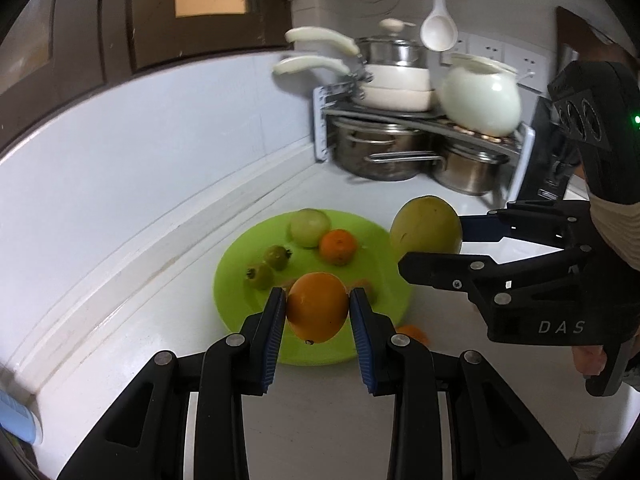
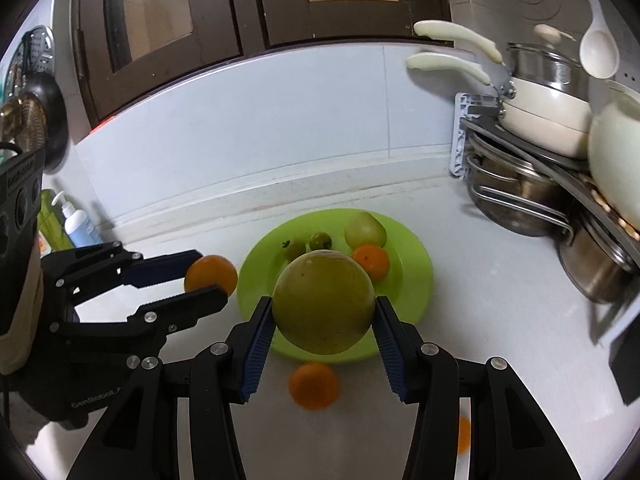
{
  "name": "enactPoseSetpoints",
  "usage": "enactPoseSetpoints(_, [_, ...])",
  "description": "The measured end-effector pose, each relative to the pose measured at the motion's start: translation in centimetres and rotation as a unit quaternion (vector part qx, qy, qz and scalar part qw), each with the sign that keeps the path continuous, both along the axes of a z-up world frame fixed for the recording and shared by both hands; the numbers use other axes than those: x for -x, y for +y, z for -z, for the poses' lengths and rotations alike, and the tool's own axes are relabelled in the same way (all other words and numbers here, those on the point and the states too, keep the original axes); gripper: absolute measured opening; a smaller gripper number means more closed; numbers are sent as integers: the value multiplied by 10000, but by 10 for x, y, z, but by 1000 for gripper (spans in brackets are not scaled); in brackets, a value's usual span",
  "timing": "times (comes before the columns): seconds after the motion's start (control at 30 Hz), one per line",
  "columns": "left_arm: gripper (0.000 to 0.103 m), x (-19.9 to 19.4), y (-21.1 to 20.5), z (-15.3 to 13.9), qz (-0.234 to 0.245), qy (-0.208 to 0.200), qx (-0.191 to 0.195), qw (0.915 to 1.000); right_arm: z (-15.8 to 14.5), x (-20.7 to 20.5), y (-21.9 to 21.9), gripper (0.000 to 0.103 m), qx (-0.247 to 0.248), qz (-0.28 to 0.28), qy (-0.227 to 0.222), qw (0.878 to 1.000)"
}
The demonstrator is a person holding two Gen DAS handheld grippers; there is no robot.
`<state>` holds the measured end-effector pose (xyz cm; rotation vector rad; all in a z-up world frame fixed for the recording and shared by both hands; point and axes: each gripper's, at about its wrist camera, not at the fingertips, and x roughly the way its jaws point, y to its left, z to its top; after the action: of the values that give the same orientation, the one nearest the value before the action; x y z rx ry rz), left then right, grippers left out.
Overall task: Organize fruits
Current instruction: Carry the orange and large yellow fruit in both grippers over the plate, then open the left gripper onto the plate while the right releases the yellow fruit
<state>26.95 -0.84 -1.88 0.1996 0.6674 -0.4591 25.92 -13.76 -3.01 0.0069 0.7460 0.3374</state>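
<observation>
1. Left tool point(image 1: 318, 308): jaws clamped on an orange point(image 1: 318, 307), held above the near edge of the plate.
2. Right tool point(image 2: 324, 312): jaws clamped on a large yellow-green round fruit point(image 2: 324, 302), possibly a pomelo, held above the near half of the plate.
3. Green plate point(image 2: 416, 280): rests on the white bench point(image 2: 460, 240). It already holds a pale green apple-like fruit point(image 2: 365, 230), a tangerine point(image 2: 371, 263) touching it, and two small dark-green fruits point(image 2: 294, 249) side by side.
4. Loose items: one orange point(image 2: 314, 386) lies on the bench just before the plate; another orange piece point(image 2: 464, 434) shows near the right tool's arm, mostly hidden.
5. Progress, as judged: four fruits placed, two in transit, at least one left to collect.
6. Surroundings: pot rack point(image 2: 520, 152) at the back right, soap bottle point(image 2: 78, 220) at left.
</observation>
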Motion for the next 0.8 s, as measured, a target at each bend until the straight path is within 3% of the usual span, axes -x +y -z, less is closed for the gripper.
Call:
enactPoseSetpoints(0.47, [33, -64, 16, 45, -491, 601, 69, 9970, 38, -64, 17, 51, 84, -194, 546, 9983])
enactPoseSetpoints(0.8, [33, -84, 14, 61, -546, 711, -38, 9960, 53, -84, 16, 51, 150, -175, 769, 9968])
